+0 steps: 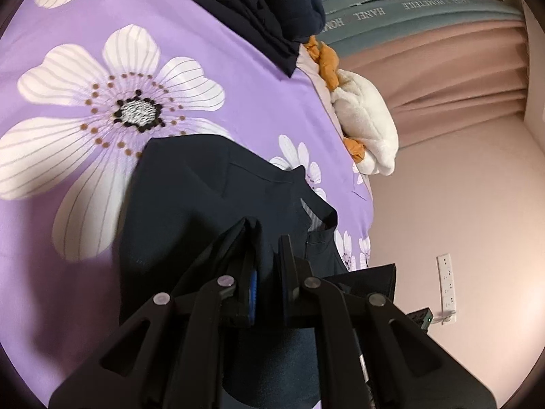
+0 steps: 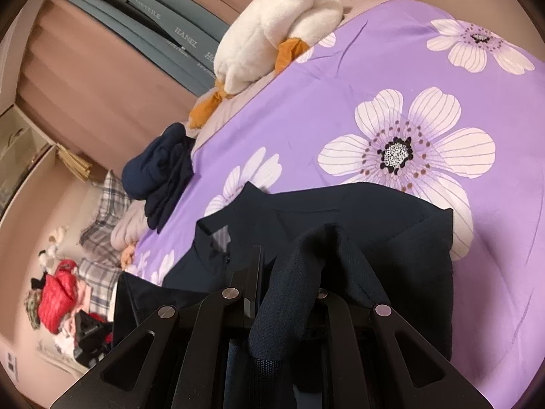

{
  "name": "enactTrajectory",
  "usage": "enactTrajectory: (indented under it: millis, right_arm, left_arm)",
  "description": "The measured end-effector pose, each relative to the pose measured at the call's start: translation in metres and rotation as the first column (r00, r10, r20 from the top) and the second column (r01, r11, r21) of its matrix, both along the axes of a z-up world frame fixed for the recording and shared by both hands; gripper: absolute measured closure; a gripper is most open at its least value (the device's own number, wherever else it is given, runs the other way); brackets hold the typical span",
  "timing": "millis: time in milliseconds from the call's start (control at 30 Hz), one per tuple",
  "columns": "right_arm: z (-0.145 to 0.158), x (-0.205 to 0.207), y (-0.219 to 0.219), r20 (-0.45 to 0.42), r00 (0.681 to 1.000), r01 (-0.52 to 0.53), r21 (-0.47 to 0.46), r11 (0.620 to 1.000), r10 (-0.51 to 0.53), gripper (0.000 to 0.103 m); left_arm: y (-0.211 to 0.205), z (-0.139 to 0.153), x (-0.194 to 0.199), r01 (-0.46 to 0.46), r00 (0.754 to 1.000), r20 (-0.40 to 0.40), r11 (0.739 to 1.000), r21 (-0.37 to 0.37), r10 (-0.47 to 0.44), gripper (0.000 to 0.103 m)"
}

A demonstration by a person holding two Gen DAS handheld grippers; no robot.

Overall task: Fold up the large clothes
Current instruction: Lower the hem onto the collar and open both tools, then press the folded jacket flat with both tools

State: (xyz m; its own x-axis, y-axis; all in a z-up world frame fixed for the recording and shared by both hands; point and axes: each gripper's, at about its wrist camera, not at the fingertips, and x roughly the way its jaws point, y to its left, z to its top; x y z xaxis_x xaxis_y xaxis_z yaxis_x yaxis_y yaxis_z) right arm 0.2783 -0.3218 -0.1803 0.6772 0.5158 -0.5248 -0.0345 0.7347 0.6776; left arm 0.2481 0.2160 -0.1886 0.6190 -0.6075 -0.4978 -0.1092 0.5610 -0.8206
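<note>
Leftmost, the left gripper (image 1: 267,266) has its jaws clenched on a fold of the dark navy garment (image 1: 190,197), which lies spread over the purple flowered bedsheet (image 1: 102,34). Further along, the right gripper (image 2: 289,272) is likewise clamped on a bunched edge of that same garment. Beyond it, a folded navy pile (image 2: 160,177) and a white plush duck (image 2: 272,30) sit at the bed's far edge.

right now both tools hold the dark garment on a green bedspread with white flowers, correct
Not quite: the bedspread is purple, not green, as both wrist views show. The rest stands: the left tool and right tool each hold the dark garment, and the flowers are white.
</note>
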Motion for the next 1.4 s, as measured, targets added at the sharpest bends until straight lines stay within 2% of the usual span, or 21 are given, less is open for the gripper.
enactTrajectory:
  millis: [267, 400, 533, 767, 833, 933, 967, 1000, 1033, 1067, 1100, 1133, 1167, 1267, 1333, 1400]
  right_arm:
    - [0.013, 0.020, 0.002, 0.031, 0.999, 0.023, 0.046, 0.999, -0.024, 0.090]
    - [0.011, 0.041, 0.004, 0.013, 0.999, 0.045, 0.049, 0.998, -0.046, 0.090]
    - [-0.002, 0.065, 0.003, -0.046, 0.996, 0.077, 0.072, 0.994, -0.074, 0.090]
    - [-0.034, 0.094, 0.001, -0.186, 0.979, 0.094, 0.056, 0.994, -0.082, 0.090]
    - [-0.044, 0.102, -0.005, -0.236, 0.968, 0.116, 0.104, 0.988, -0.089, 0.090]
    - [-0.065, 0.114, -0.021, -0.317, 0.943, 0.182, 0.247, 0.952, -0.099, 0.087]
    - [-0.069, 0.119, -0.024, -0.333, 0.939, 0.189, 0.274, 0.943, -0.091, 0.081]
    - [-0.074, 0.123, -0.028, -0.351, 0.933, 0.202, 0.317, 0.927, -0.084, 0.074]
    - [-0.076, 0.122, -0.034, -0.356, 0.930, 0.230, 0.369, 0.900, -0.092, 0.069]
    - [-0.076, 0.121, -0.040, -0.354, 0.929, 0.258, 0.422, 0.869, -0.104, 0.055]
    - [-0.076, 0.118, -0.046, -0.349, 0.929, 0.287, 0.479, 0.829, -0.119, 0.039]
    - [-0.074, 0.115, -0.053, -0.336, 0.931, 0.307, 0.512, 0.802, -0.142, 0.035]
    - [-0.070, 0.113, -0.057, -0.323, 0.932, 0.315, 0.505, 0.804, -0.163, 0.035]
    - [-0.043, 0.104, -0.064, -0.251, 0.938, 0.314, 0.330, 0.890, -0.238, 0.035]
    - [-0.024, 0.097, -0.060, -0.175, 0.960, 0.259, 0.255, 0.932, -0.219, 0.035]
    - [-0.010, 0.091, -0.052, -0.110, 0.979, 0.188, 0.173, 0.967, -0.171, 0.035]
  left_arm:
    - [0.007, 0.005, 0.019, -0.086, 0.996, 0.034, 0.994, -0.065, 0.088, 0.095]
    - [0.005, 0.008, 0.040, -0.096, 0.995, 0.027, 0.995, -0.035, 0.097, 0.095]
    - [0.009, 0.009, 0.061, -0.109, 0.994, 0.017, 0.994, -0.011, 0.109, 0.095]
    - [0.016, -0.018, 0.094, -0.128, 0.983, -0.125, 0.991, 0.046, 0.133, 0.095]
    - [0.020, -0.025, 0.102, -0.152, 0.974, -0.165, 0.988, 0.036, 0.156, 0.095]
    - [0.029, -0.040, 0.115, -0.227, 0.942, -0.258, 0.974, -0.016, 0.215, 0.095]
    - [0.031, -0.044, 0.120, -0.243, 0.935, -0.274, 0.969, -0.032, 0.225, 0.093]
    - [0.032, -0.046, 0.123, -0.249, 0.933, -0.282, 0.967, -0.048, 0.226, 0.085]
    - [0.033, -0.045, 0.125, -0.259, 0.931, -0.282, 0.964, -0.061, 0.233, 0.081]
    - [0.035, -0.044, 0.127, -0.279, 0.929, -0.273, 0.958, -0.070, 0.250, 0.069]
    - [0.038, -0.040, 0.128, -0.293, 0.927, -0.264, 0.954, -0.071, 0.265, 0.050]
    - [0.041, -0.036, 0.128, -0.302, 0.927, -0.252, 0.951, -0.070, 0.276, 0.040]
    - [0.045, -0.029, 0.129, -0.307, 0.931, -0.223, 0.950, -0.056, 0.288, 0.036]
    - [0.048, -0.007, 0.127, -0.270, 0.950, -0.156, 0.962, 0.030, 0.271, 0.036]
    - [0.044, 0.000, 0.124, -0.224, 0.965, -0.125, 0.971, 0.081, 0.232, 0.036]
    - [0.036, 0.005, 0.119, -0.155, 0.980, -0.101, 0.974, 0.164, 0.173, 0.036]
